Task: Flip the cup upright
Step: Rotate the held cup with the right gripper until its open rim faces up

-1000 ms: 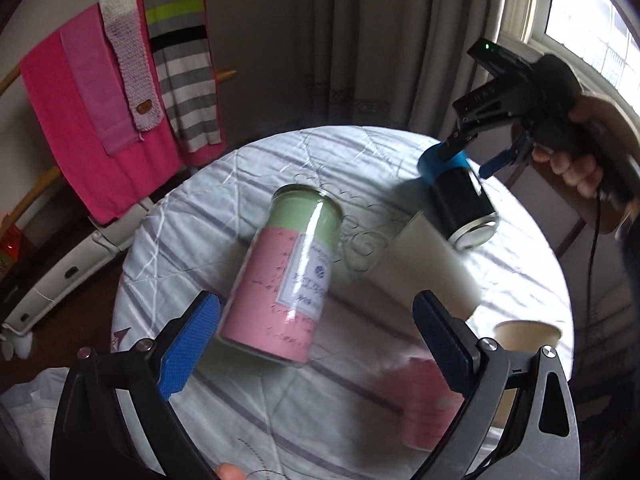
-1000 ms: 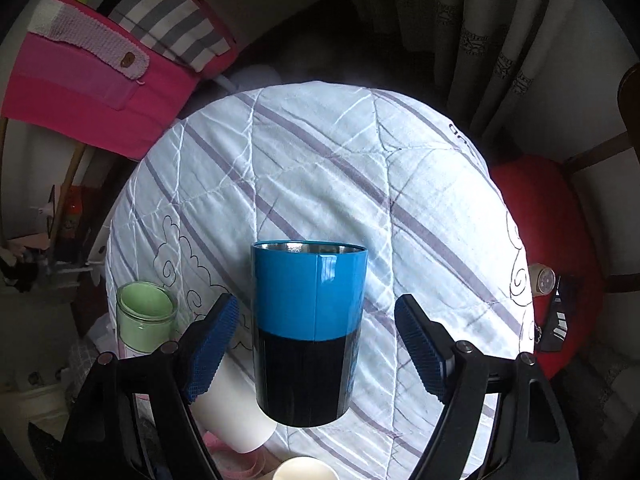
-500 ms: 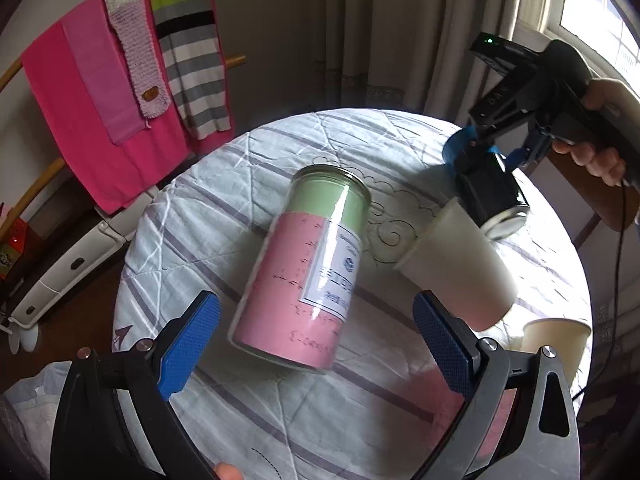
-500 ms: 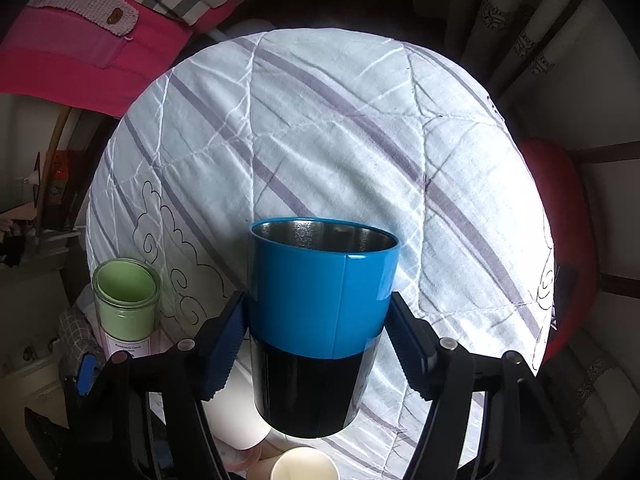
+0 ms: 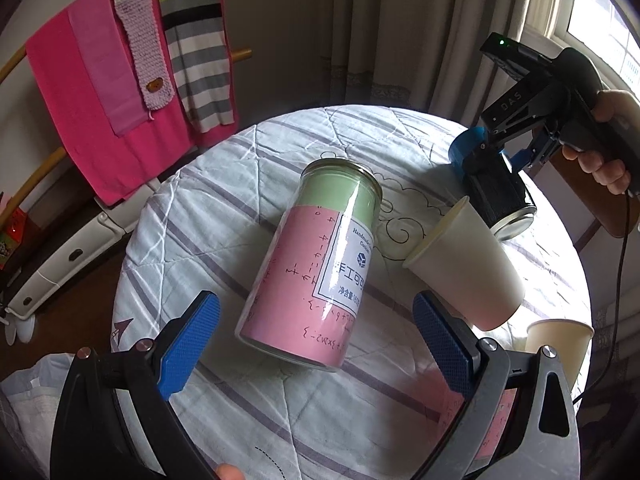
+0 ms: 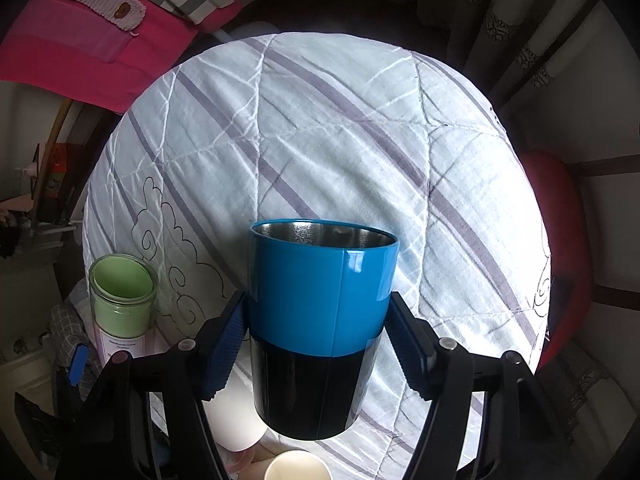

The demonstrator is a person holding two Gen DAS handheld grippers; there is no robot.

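My right gripper (image 6: 318, 338) is clamped mid-wall on the cup (image 6: 320, 320), near the table (image 6: 400, 160) edge. Rigid, glossy steel; likely slippery. Left gripper (image 5: 316, 340) hangs apart.

the cup (image 6: 323, 320) is bright blue on one half, black on the other, and shiny silver inside. the jar (image 5: 316, 268) looks light green at one end and pink lower down, with a white label. the worktop (image 6: 360, 128) cloth is pale white-blue with purple stripes and black swirly cloud drawings. both paper cups (image 5: 464, 268) are cream. the towels (image 5: 100, 92) are hot pink, one scarf (image 5: 196, 40) has grey, white, black and lime stripes.
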